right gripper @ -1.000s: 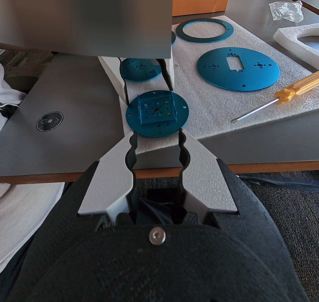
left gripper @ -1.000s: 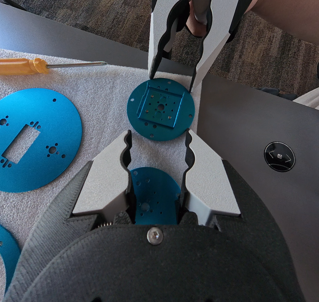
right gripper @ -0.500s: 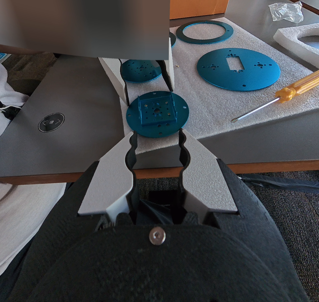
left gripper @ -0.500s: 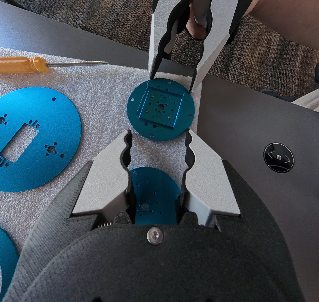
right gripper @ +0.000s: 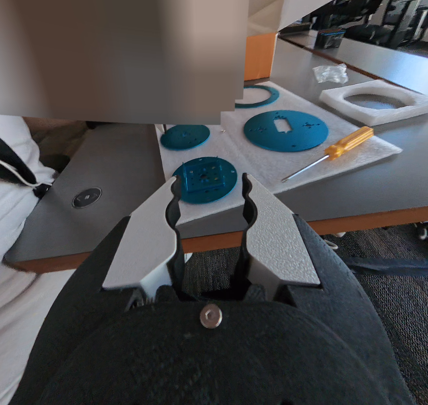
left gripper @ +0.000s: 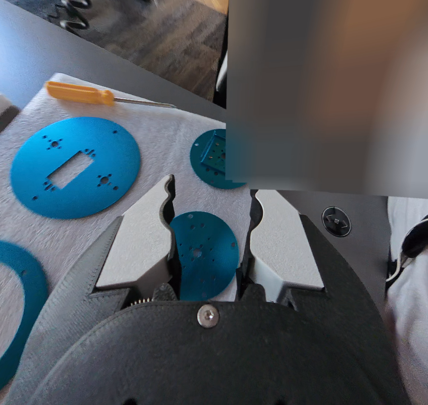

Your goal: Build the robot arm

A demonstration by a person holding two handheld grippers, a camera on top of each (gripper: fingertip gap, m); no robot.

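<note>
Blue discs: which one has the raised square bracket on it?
The small disc right ahead of the right gripper, at the foam's near corner. The other small disc and the large disc are flat.

Left gap: my left gripper (left gripper: 212,186) jaws spread, small flat disc (left gripper: 205,255) below between them, nothing gripped.
Right gap: right gripper (right gripper: 209,177) jaws apart, empty, off the table edge (right gripper: 347,220).
Ahead of right: bracket disc (right gripper: 205,181) on foam sheet (right gripper: 254,160).
Obstacles: screwdriver (right gripper: 328,153), large disc (right gripper: 286,131) to the side.

No writing can be read; the round black desk button (left gripper: 336,221) bears only arrow-like marks.
</note>
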